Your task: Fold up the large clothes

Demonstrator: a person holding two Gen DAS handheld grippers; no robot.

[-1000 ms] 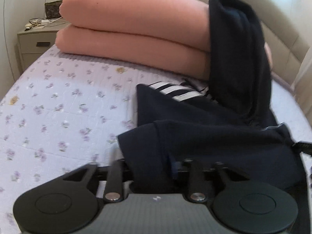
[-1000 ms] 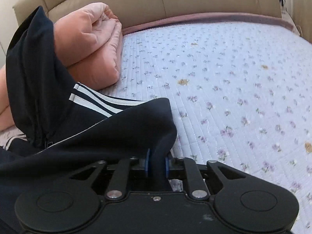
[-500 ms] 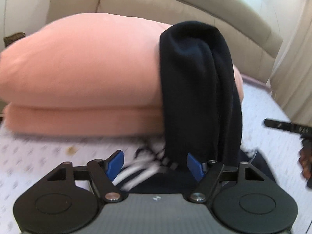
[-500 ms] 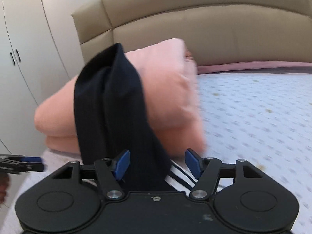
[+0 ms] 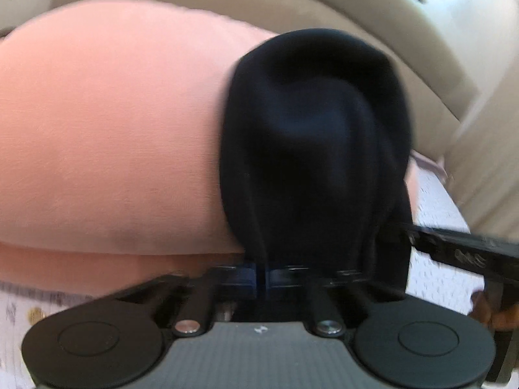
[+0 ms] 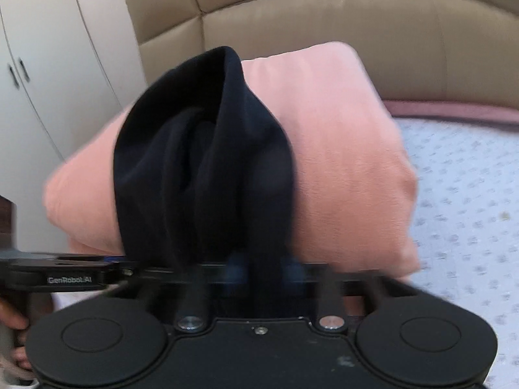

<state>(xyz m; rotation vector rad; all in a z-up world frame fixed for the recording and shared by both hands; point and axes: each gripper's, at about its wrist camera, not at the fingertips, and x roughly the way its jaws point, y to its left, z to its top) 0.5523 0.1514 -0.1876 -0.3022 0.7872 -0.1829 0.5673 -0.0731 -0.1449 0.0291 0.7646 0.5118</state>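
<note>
Only the right wrist view shows the white wardrobe (image 6: 48, 64) at far left and the left tool (image 6: 74, 275) reaching in sideways, while the left wrist view shows the right tool (image 5: 454, 253) entering from the right edge. In both, the dark garment (image 5: 311, 149) hangs draped over the folded pink duvet (image 5: 107, 149) on the bed (image 6: 470, 194). Each tool's pads sit narrow, pinching the garment's lower edge, though blur softens both.

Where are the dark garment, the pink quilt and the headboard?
dark garment (image 5: 311, 149), left wrist view, its draped middle.
pink quilt (image 5: 107, 142), left wrist view, its broad front.
headboard (image 6: 324, 13), right wrist view, a beige panel.
</note>
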